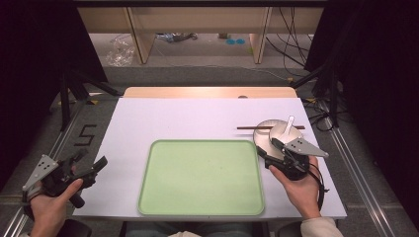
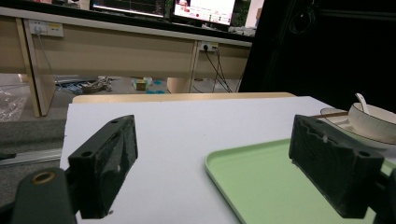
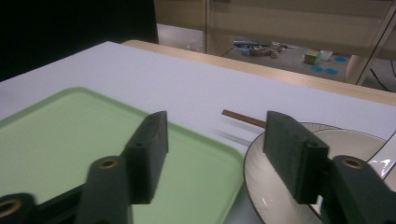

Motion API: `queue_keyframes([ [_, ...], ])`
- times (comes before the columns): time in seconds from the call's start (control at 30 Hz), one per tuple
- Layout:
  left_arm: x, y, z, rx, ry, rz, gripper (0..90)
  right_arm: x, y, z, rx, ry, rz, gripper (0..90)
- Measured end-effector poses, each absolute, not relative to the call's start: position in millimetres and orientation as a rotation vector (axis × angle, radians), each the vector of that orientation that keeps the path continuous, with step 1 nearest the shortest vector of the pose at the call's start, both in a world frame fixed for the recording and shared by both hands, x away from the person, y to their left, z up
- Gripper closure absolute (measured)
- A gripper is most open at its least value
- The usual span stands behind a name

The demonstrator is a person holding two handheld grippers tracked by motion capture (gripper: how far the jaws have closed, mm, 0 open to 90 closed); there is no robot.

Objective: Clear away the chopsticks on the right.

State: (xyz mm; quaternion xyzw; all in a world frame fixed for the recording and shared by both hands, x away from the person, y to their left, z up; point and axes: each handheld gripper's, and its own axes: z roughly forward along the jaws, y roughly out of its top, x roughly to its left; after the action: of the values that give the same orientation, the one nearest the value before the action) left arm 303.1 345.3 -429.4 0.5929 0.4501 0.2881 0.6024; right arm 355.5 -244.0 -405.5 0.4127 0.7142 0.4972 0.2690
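A light green tray [image 1: 202, 177] lies empty at the table's front middle. Right of it a white plate [image 1: 261, 132] carries a white bowl [image 1: 282, 132] with a white spoon [image 1: 290, 122] in it, and brown chopsticks [image 1: 249, 128] rest across the plate's far rim. My right gripper [image 1: 267, 146] hovers open over the gap between tray and plate; in the right gripper view one jaw is over the tray [image 3: 70, 140] and the other over the plate [image 3: 261, 186]. My left gripper [image 1: 92, 159] is open and empty at the table's front left corner, aimed across the tray [image 2: 261, 186].
The white table top [image 1: 197, 118] has a wooden strip along its far edge. Beyond it stand wooden desk legs [image 1: 141, 39] with cables and litter on the floor. Dark stands [image 1: 69, 94] flank both sides of the table.
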Motion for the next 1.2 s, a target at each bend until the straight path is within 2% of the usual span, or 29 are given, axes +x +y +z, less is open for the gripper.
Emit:
queue_keyframes([
  [0.03, 303, 345, -429, 1.373, 1.042, 0.667, 15.6, 355, -244, -406, 1.113, 1.926, 1.341, 46.3],
  [0.07, 302, 345, -430, 1.364, 1.054, 0.663, 15.6, 359, -244, -403, 1.096, 1.922, 1.316, 52.4],
  [0.13, 303, 346, -430, 1.377, 1.040, 0.665, 15.8, 362, -243, -400, 1.113, 1.936, 1.280, 59.1],
  [0.43, 302, 345, -430, 1.366, 1.061, 0.663, 16.1, 392, -236, -392, 1.175, 1.976, 1.166, 85.7],
  [0.5, 303, 347, -430, 1.388, 1.032, 0.674, 16.1, 401, -236, -389, 1.188, 1.992, 1.147, 89.0],
  [0.77, 302, 347, -430, 1.378, 1.042, 0.673, 16.0, 441, -232, -388, 1.329, 2.034, 1.016, 90.0],
  [0.9, 302, 347, -430, 1.385, 1.042, 0.676, 16.0, 461, -226, -390, 1.503, 2.101, 0.873, 90.0],
  [1.2, 301, 347, -431, 1.376, 1.059, 0.672, 15.9, 509, -217, -406, 1.567, 2.131, 0.733, 90.0],
])
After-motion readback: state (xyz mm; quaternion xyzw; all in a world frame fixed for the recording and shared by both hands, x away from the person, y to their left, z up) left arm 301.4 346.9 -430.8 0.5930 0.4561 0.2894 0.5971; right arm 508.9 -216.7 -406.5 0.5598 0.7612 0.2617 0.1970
